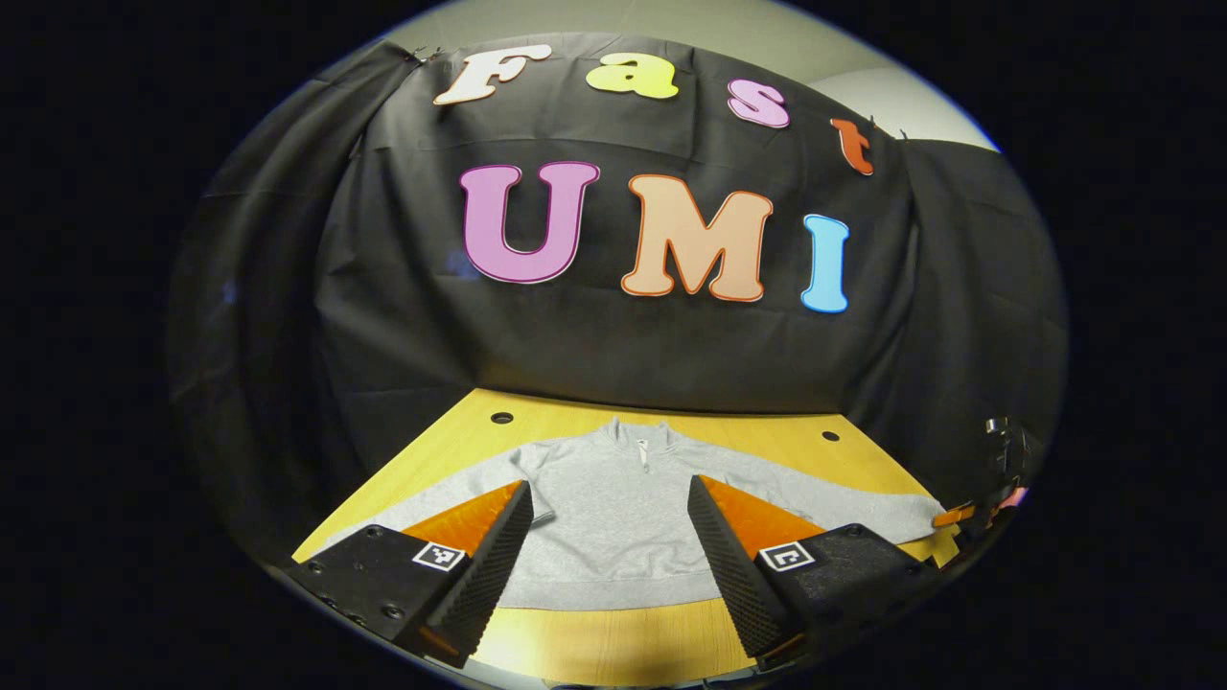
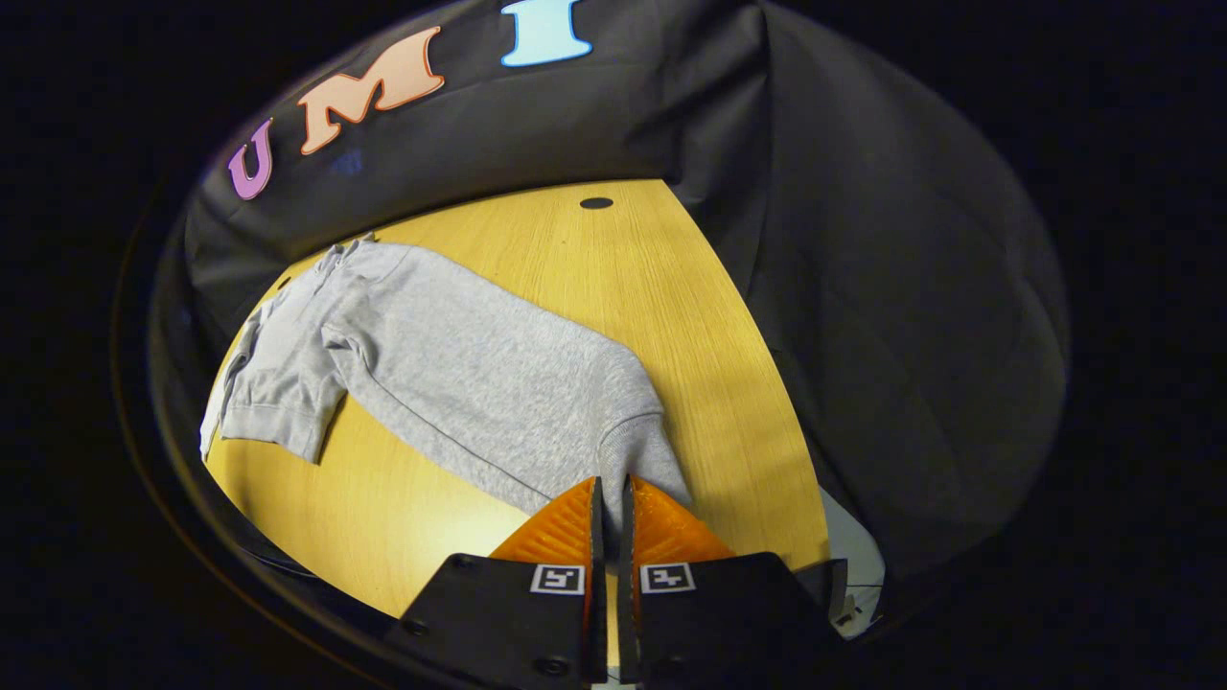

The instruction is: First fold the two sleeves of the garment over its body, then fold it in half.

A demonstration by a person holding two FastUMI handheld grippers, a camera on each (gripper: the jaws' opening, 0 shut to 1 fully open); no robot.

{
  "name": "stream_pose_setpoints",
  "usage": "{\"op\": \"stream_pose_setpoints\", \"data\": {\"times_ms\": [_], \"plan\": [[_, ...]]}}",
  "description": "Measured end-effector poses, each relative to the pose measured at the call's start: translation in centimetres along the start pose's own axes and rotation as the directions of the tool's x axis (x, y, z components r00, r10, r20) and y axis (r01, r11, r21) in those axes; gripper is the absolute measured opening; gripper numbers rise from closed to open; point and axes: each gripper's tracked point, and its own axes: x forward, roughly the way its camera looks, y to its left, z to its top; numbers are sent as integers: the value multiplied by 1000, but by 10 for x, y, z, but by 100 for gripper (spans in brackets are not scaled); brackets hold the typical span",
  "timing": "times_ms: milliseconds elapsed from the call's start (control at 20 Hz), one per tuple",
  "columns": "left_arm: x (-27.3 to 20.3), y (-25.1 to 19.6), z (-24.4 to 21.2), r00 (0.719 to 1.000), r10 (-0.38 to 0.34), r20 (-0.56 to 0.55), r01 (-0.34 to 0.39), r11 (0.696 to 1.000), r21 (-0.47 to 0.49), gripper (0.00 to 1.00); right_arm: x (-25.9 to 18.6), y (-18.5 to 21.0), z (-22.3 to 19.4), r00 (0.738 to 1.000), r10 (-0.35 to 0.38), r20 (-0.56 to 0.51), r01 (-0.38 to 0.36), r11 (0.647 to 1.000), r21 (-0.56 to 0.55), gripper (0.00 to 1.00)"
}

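Observation:
A grey sweatshirt (image 1: 613, 537) lies flat on the wooden table (image 1: 594, 642), collar (image 1: 640, 439) toward the booth wall and both sleeves spread out sideways. My left gripper (image 1: 609, 486) hovers open over the body's lower middle, its fingers wide apart with nothing between them. In the right gripper view the sweatshirt (image 2: 460, 364) stretches away to the upper left. My right gripper (image 2: 611, 489) is shut on the cuff (image 2: 644, 450) of the near sleeve. That same gripper (image 1: 997, 479) appears at the far right of the left gripper view, at the sleeve's end.
The table (image 2: 594, 278) has round holes near its back edge (image 1: 501, 418) (image 1: 830, 436) (image 2: 595, 203). Black cloth walls close in behind and on the right. Bare wood runs along the front edge below the hem (image 1: 613, 599).

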Motion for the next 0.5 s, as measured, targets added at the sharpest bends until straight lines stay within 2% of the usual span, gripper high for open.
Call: {"op": "stream_pose_setpoints", "data": {"times_ms": [300, 500], "plan": [[7, 18, 4, 995, -95, 7, 95, 995, 2, 95, -44, 34, 12, 997, -39, 73, 38, 999, 14, 7], [15, 45, 11, 989, -146, 4, 146, 989, 16, 95, -70, 78, 22, 991, -59, 120, 54, 998, 44, 7]]}}
